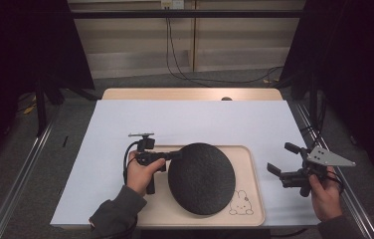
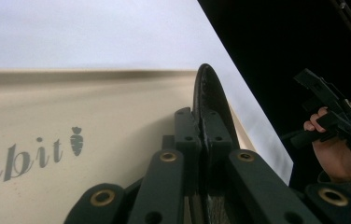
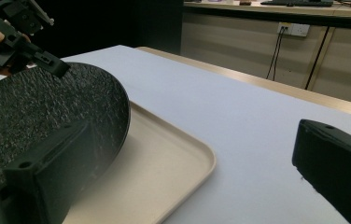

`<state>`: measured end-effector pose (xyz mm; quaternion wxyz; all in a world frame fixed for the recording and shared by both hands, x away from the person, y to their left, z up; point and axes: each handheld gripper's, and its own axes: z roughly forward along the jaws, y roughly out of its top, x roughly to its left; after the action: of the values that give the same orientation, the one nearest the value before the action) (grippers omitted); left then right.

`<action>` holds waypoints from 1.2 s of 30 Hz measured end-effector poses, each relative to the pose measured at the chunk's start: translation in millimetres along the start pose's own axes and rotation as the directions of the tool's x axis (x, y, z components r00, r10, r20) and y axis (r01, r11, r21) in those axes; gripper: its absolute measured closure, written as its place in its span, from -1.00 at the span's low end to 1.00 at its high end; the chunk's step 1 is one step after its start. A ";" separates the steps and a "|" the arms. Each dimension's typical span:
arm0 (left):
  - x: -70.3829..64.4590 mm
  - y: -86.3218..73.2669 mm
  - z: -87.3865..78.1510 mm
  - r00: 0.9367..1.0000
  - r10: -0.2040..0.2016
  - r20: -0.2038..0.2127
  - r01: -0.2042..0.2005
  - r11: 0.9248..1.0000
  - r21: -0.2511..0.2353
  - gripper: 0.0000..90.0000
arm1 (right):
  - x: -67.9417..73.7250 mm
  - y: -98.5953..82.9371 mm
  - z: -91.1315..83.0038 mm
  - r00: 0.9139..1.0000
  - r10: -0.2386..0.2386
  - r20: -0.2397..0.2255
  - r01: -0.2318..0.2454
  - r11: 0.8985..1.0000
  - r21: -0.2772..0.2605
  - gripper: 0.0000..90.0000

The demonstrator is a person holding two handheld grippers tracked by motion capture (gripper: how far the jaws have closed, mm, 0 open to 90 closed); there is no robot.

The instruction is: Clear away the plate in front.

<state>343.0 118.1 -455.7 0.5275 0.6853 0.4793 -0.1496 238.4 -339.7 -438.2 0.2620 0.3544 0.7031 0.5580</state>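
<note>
A dark, rough-surfaced round plate (image 1: 202,179) hangs tilted over a beige tray (image 1: 254,164). My left gripper (image 1: 177,155) is shut on the plate's left rim. In the left gripper view the plate (image 2: 206,88) stands edge-on between the closed jaws of the left gripper (image 2: 200,121), above the tray (image 2: 94,107). My right gripper (image 1: 282,158) is held open to the right of the tray, touching nothing. In the right gripper view its jaws stand wide apart, the plate (image 3: 47,107) is at the left, and the tray's corner (image 3: 173,154) lies below.
The tray has a rabbit drawing (image 1: 241,204) at its near right corner. A white sheet (image 1: 190,119) covers the table, with a wooden edge (image 1: 190,94) at the back. Metal rails (image 1: 21,174) run along both sides. Cables (image 1: 175,59) hang on the back wall.
</note>
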 end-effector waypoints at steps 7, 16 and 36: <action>2.6 -3.3 -0.3 0.999 0.024 -0.029 -0.024 1.000 -0.007 0.91 | 0.4 0.2 -0.3 1.000 -0.004 -0.013 0.004 1.000 0.009 -1.00; 5.1 -8.6 -2.5 0.997 0.032 -0.071 -0.033 0.999 -0.013 0.87 | 2.6 -0.1 0.5 1.000 -0.017 -0.017 0.017 1.000 0.003 -1.00; 11.6 -22.2 -5.0 0.989 0.006 -0.149 -0.010 1.000 -0.024 0.79 | 2.4 1.4 1.8 0.999 -0.030 -0.032 0.030 1.000 0.006 -1.00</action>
<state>329.1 127.9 -474.8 0.4992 0.6900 0.5163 -0.0902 238.6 -336.6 -437.2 0.2581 0.3356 0.7143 0.5573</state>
